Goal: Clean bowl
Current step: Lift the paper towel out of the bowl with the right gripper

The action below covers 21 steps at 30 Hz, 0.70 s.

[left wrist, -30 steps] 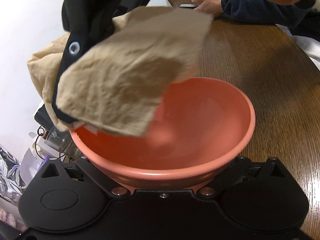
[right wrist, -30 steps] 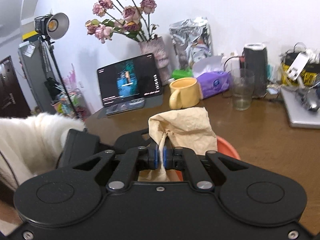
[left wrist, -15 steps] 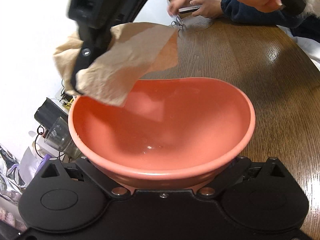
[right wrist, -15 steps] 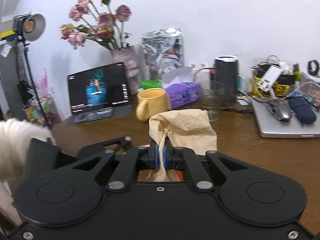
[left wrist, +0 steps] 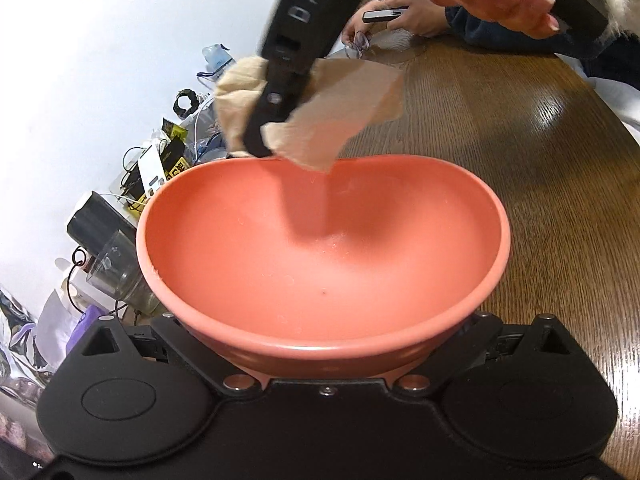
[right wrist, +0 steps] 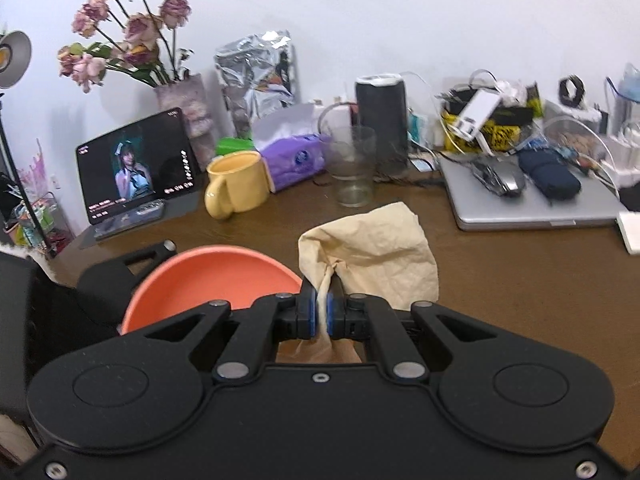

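Lifting clear of the bowl (left wrist: 320, 248) since a second ago, and swinging toward its far rim: the tan cloth (left wrist: 340, 120), pinched tight in the right gripper (right wrist: 320, 312). Gripping the bowl's near rim with the left gripper (left wrist: 324, 364), steadying it for wiping. Sitting near the surface's (left wrist: 520, 128) edge, mouth opening upward, slightly tipped toward the camera; being round, showing no long axis.

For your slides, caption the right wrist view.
Right gripper pinches a crumpled beige cloth beside the orange bowl on a cluttered wooden desk.
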### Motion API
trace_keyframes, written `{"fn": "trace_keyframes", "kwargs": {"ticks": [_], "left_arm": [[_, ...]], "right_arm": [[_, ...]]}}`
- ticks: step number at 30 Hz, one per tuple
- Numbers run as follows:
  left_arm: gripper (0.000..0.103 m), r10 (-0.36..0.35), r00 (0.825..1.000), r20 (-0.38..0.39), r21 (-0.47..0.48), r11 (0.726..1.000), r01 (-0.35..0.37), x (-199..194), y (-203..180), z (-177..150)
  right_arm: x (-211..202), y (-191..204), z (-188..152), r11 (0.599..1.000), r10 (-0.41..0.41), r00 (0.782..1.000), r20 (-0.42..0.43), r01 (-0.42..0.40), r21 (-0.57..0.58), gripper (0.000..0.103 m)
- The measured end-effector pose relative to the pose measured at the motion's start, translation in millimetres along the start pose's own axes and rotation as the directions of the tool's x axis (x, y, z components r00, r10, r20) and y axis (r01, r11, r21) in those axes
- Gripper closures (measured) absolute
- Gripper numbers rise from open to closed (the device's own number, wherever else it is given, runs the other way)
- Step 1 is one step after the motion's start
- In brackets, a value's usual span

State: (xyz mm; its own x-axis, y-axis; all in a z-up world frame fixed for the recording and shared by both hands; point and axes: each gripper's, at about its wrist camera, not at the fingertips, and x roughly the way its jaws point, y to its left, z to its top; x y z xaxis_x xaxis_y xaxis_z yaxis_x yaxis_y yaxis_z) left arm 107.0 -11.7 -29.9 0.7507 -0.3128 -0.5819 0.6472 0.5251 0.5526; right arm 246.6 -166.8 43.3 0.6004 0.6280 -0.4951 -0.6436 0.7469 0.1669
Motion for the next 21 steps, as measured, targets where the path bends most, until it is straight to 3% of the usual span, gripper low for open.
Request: {"fn": "trace_keyframes", "kwargs": {"ticks": [15,21], "left_arm": [[0.004,0.009,1.000,0.002,0.013,1.000,-0.010,-3,-4,1],[0.004,0.011,1.000,0.001,0.014,1.000,-0.011,-3,-5,1]], "right_arm": [[-13,-5,-39,0.998,-0.059,0.989,-0.136,0.059,-0.003,0.097],[-28,-2,-46,0.998,-0.059,0.991,-0.120,0.062,0.018,0.097]]}}
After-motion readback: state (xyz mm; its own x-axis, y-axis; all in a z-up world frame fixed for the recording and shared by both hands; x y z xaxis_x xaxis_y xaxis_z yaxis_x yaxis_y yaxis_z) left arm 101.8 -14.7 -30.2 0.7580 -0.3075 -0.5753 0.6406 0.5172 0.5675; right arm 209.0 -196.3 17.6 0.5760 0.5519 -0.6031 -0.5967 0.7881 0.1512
